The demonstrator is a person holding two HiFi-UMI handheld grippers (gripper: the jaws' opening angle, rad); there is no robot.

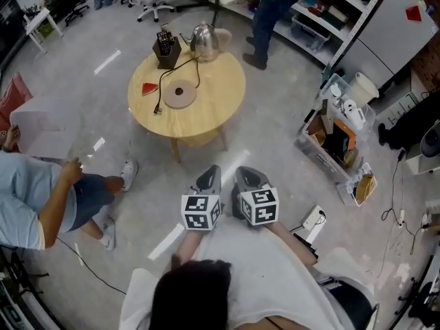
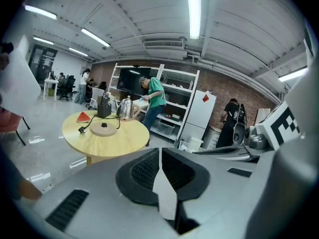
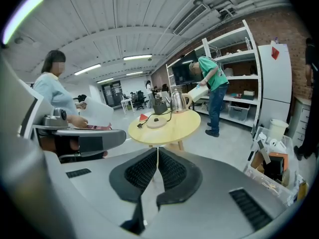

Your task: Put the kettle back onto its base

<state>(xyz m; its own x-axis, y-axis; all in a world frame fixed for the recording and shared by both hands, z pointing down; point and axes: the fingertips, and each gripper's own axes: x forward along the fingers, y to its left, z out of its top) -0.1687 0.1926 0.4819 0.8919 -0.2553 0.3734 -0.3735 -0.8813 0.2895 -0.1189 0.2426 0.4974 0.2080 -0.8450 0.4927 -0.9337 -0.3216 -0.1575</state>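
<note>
Both grippers, left (image 1: pixel 208 179) and right (image 1: pixel 251 179), have their jaws closed on nothing and sit well short of the table (image 1: pixel 220 102). Kettle (image 1: pixel 204 41) stands at the far edge beside a black holder (image 1: pixel 167 50). Base (image 1: pixel 180 95) is near mid-table, apart from it, with the cord (image 1: pixel 162 84) looping between. Risks: a weak handle grip could let the kettle swing or drop. Carrying it low could snag the cord and drag the base. An off-centre landing would leave it tilted.
</note>
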